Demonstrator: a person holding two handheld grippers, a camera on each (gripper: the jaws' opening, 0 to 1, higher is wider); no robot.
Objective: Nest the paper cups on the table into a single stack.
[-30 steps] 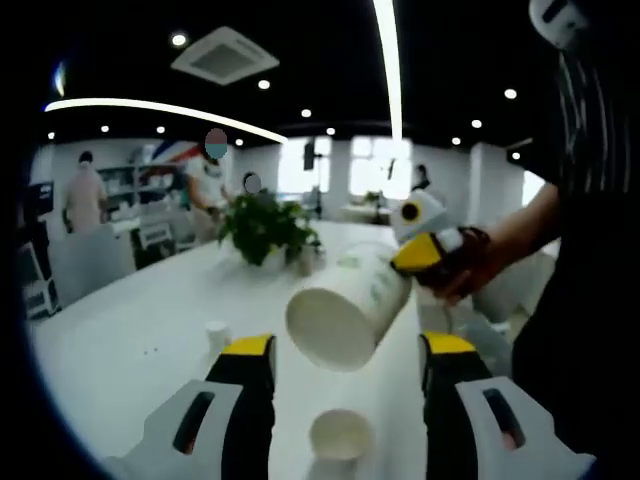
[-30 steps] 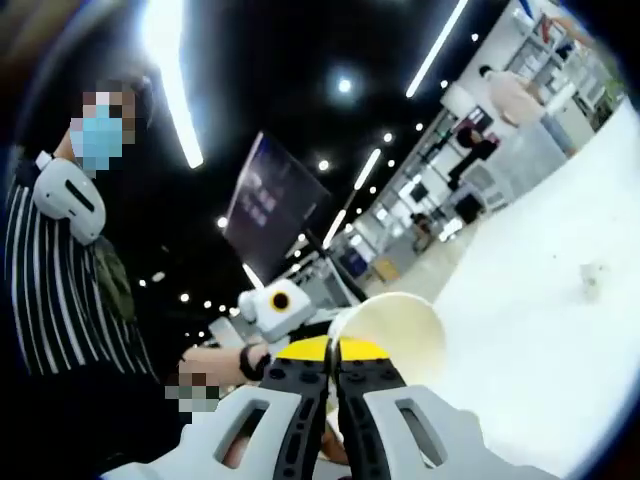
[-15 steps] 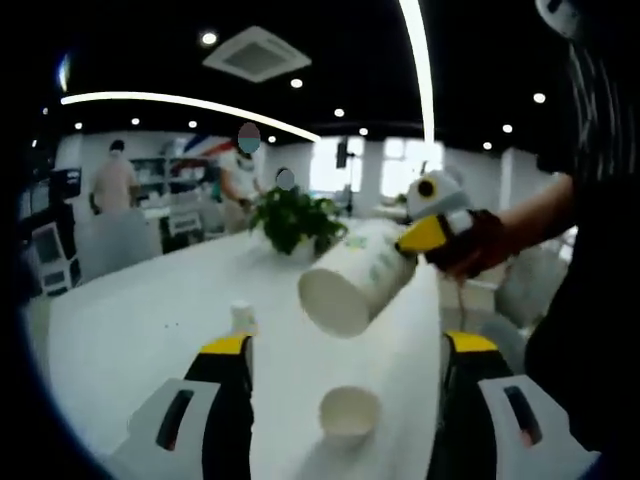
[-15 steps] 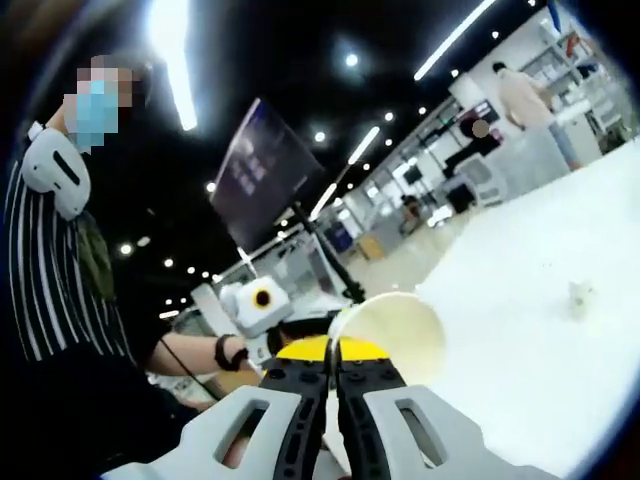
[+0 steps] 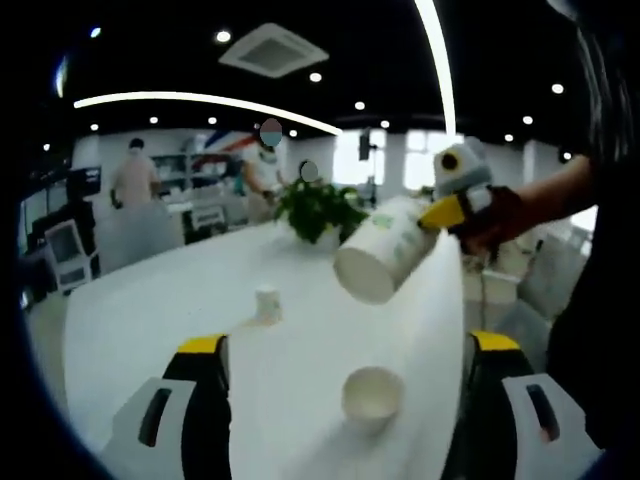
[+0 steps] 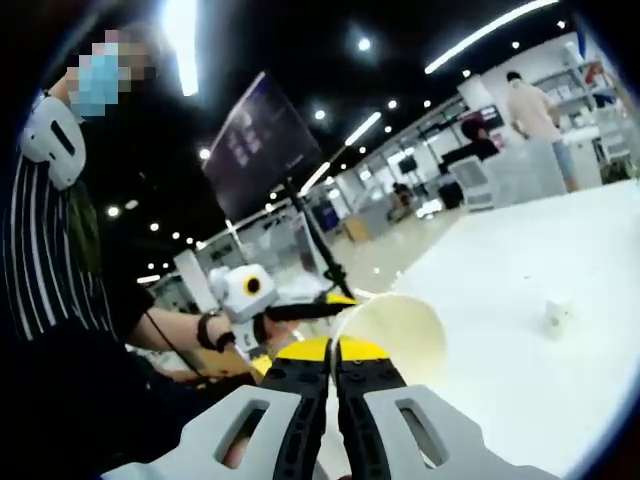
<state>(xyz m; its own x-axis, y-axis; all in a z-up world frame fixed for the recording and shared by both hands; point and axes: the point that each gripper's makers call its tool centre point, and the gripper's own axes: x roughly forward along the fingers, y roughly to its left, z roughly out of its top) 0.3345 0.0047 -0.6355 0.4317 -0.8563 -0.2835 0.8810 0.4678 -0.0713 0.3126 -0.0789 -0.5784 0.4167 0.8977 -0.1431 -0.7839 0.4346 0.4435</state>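
White table w/ 2 cups — right gripper clamps 3rd cup, left gripper wide.

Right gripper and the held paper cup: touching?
Touching. In the right gripper view, the right gripper has its jaws shut on the rim of the paper cup. The left gripper view shows it carrying that cup above the table.

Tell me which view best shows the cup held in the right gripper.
The left gripper view: the held cup shows whole, tipped on its side above the table, pinched by the right gripper. The right gripper view shows mainly its open mouth beyond shut jaws.
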